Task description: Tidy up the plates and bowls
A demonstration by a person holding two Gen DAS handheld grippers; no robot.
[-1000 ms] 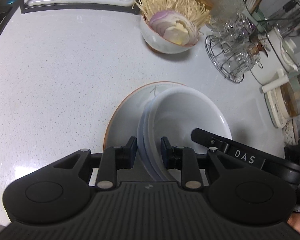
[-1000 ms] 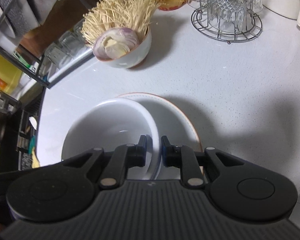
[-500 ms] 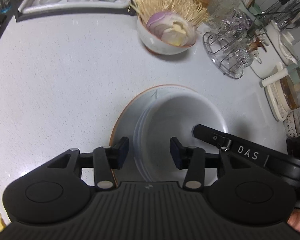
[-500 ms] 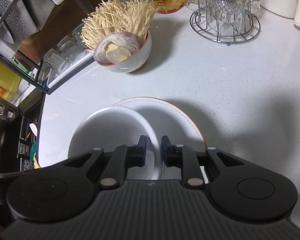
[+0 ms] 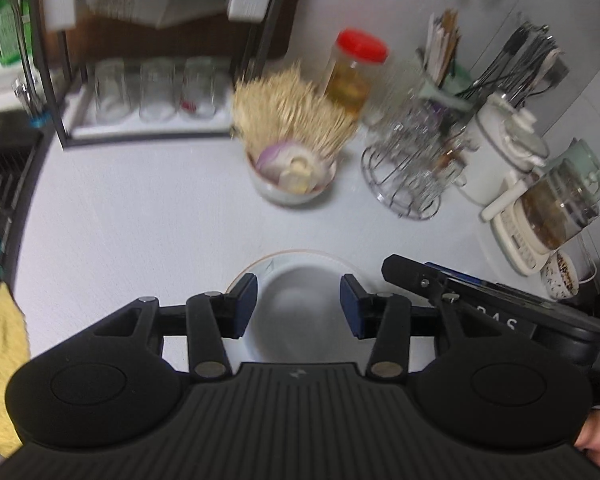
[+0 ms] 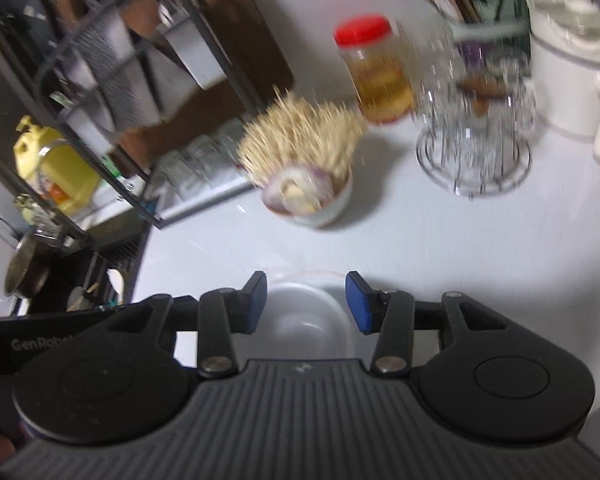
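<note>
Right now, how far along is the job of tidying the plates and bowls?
Done, apparently: the white bowl sits stacked on the orange-rimmed plate. In hand: nothing; the left gripper is open, the right gripper is opening, both empty above the stack. Possibly left: the bowl of mushrooms and onion further back on the counter.

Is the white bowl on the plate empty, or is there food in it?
Empty. The white bowl sits upright on the plate, and its inside shows only bare white; no food is visible in either view.
</note>
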